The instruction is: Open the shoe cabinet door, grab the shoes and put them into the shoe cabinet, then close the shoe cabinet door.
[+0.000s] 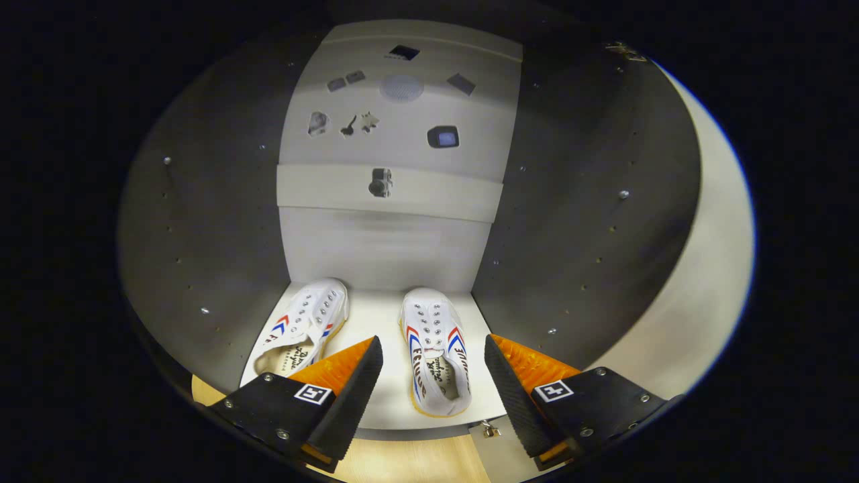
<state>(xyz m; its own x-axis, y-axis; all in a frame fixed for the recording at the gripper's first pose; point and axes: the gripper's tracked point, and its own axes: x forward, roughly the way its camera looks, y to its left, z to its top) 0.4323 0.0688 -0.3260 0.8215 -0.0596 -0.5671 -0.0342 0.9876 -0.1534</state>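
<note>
Two white canvas shoes with red and blue stripes stand on the bottom shelf (376, 322) of the shoe cabinet, toes toward the back wall. The right shoe (436, 349) lies between my fingers and a little beyond them, its heel near the shelf's front edge. The left shoe (305, 329) sits just beyond my left finger, angled, partly hidden by it. My gripper (433, 362) is open, with nothing pressed between the fingers. The open cabinet door (698, 282) stands at the right, pale on its face.
Dark side walls (201, 228) with small screw heads and pin holes enclose the compartment. The pale back wall (396, 134) shows cut-outs and a small fitting on a crossbar. Wooden floor (402, 463) lies below the shelf's front edge, where a small metal latch (490, 429) sits.
</note>
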